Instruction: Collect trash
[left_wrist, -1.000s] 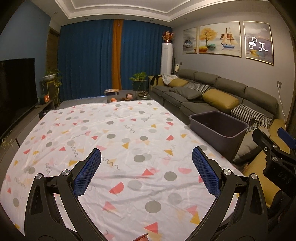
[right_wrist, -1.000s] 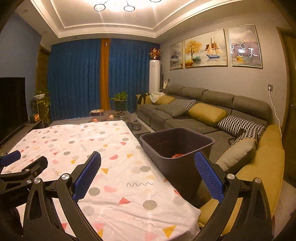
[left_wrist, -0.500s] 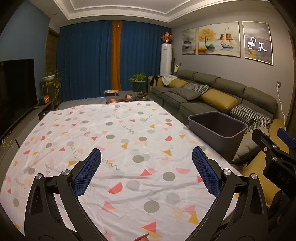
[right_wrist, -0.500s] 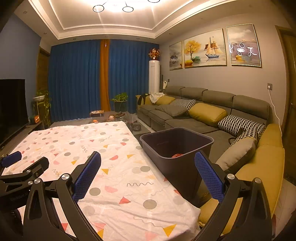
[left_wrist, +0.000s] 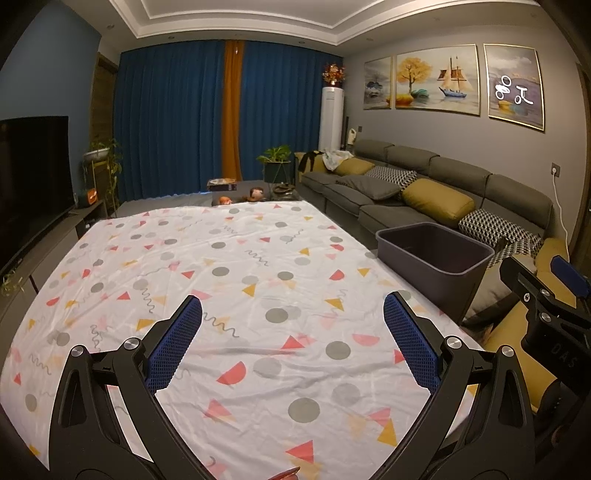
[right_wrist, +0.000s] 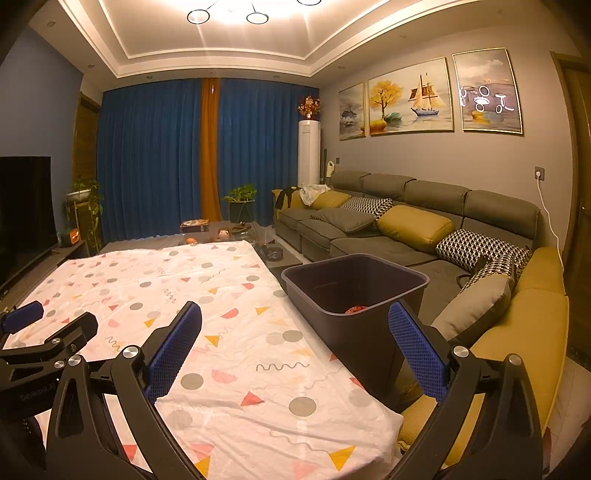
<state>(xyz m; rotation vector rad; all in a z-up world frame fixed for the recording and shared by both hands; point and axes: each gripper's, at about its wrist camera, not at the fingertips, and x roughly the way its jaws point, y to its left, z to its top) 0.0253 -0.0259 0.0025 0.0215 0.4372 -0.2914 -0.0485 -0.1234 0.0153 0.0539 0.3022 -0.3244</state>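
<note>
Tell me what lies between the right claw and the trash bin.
In the right wrist view, only the patterned tablecloth lies between the open right claw and the dark bin; nothing else sits on that stretch.

A grey sectional sofa (right_wrist: 406, 206) with mustard cushions (right_wrist: 413, 227) lines the wall beneath three framed paintings (right_wrist: 412, 99); blue curtains (left_wrist: 177, 118) close off the far end, a dark television (left_wrist: 31, 181) standing at left.

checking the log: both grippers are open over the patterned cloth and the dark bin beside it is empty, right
Not quite. The bin is not empty: the right wrist view shows a small reddish item inside. The rest holds: left gripper and right gripper are open, holding nothing, over the patterned cloth.
</note>
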